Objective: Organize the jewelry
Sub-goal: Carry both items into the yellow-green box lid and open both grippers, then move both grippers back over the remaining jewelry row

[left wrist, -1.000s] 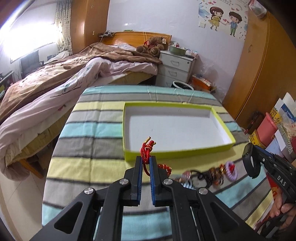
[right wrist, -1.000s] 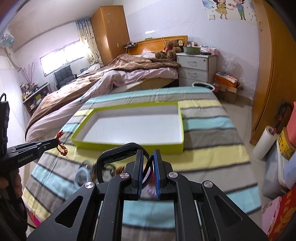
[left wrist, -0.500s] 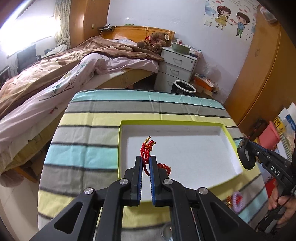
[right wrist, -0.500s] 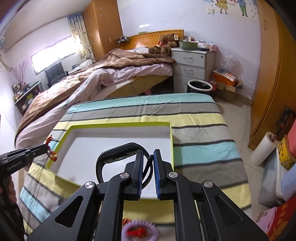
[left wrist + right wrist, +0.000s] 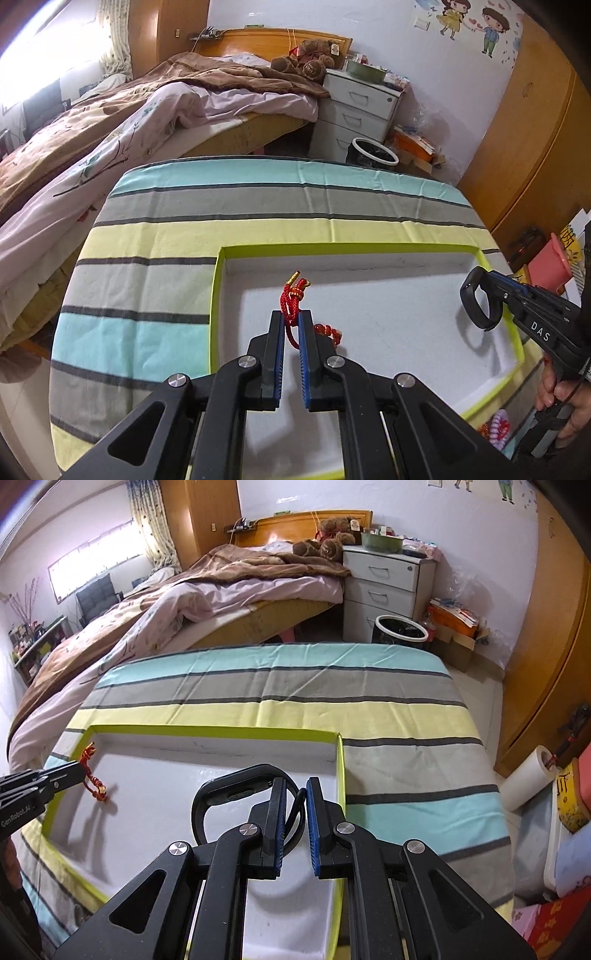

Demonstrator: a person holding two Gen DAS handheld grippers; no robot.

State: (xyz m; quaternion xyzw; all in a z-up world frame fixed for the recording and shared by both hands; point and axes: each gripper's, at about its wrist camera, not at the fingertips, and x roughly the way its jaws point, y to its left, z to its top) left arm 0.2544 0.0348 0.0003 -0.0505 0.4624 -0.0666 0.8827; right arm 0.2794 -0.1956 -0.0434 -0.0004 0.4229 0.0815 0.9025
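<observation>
My left gripper (image 5: 291, 318) is shut on a red cord bracelet (image 5: 292, 300) with red beads and holds it over the left part of the white tray with a lime rim (image 5: 215, 280). My right gripper (image 5: 296, 792) holds a black wristband (image 5: 229, 786) between its fingers, which stand slightly apart, over the tray's right part (image 5: 340, 768). The right gripper with the band also shows in the left wrist view (image 5: 480, 302). The left gripper with the bracelet shows in the right wrist view (image 5: 83, 766).
The tray lies on a table under a striped cloth (image 5: 258, 206). A purple hair tie (image 5: 496, 430) lies on the cloth near the tray's front right corner. A bed (image 5: 110, 122), a white nightstand (image 5: 354, 107) and a bin (image 5: 371, 155) stand behind.
Both grippers have moved forward from the near cloth to above the tray, carrying the bracelet and the wristband. The right gripper's fingers have parted a little.
</observation>
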